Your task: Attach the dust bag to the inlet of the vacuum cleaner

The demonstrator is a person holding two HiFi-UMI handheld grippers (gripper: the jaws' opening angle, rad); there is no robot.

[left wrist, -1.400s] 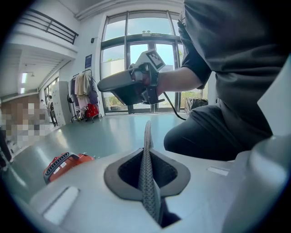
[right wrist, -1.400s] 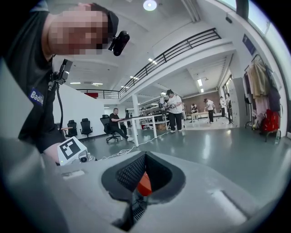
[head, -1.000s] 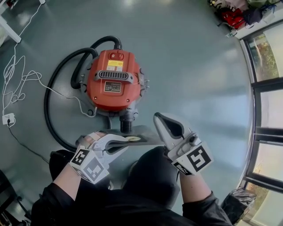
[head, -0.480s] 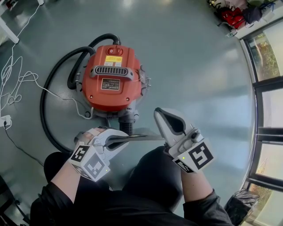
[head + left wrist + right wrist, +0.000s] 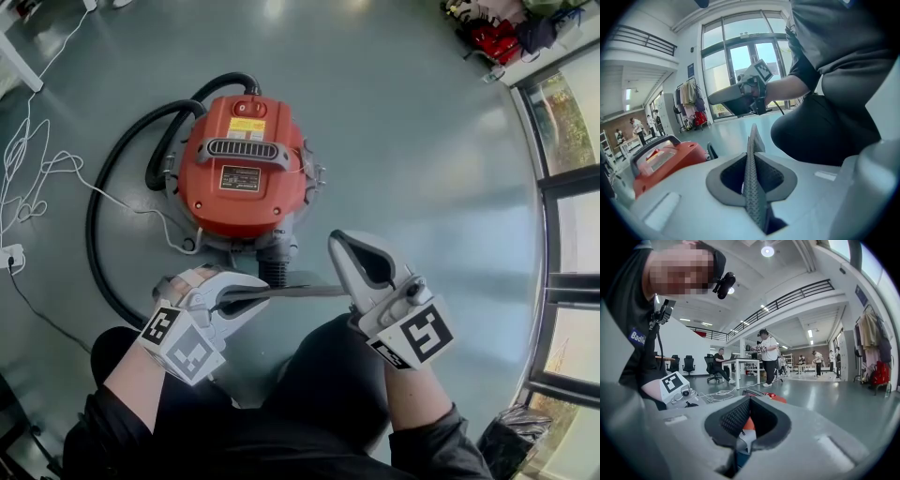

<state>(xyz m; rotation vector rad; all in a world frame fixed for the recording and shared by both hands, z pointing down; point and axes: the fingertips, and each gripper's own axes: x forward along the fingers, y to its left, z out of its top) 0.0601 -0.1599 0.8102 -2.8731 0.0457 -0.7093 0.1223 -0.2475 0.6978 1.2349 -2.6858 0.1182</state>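
Flat grey mesh-textured dust bag (image 5: 291,292) hangs level just before the ribbed black inlet (image 5: 273,272) of the domed red vacuum cleaner (image 5: 242,178); left gripper (image 5: 261,295), tilted downward, pinches it, jaws just easing apart; right gripper (image 5: 337,246) alongside, jaws pressed together.

The red vacuum cleaner (image 5: 242,178) sits upright on the grey floor (image 5: 422,187). It has a round drum body on a grey base, a grey grilled handle (image 5: 242,150) across the top, and a yellow label (image 5: 246,124) and a red switch (image 5: 246,109) just beyond. Its black hose (image 5: 101,216) comes out at the far side and sweeps round the left of the body. The inlet (image 5: 273,272), a short dark ribbed stub, juts from the near side, low down. The dust bag (image 5: 291,292) is flat and grey, edge-on as a thin level strip, up off the floor right across the inlet's mouth. Contact there can't be made out. In the left gripper view its textured edge (image 5: 752,187) stands upright.
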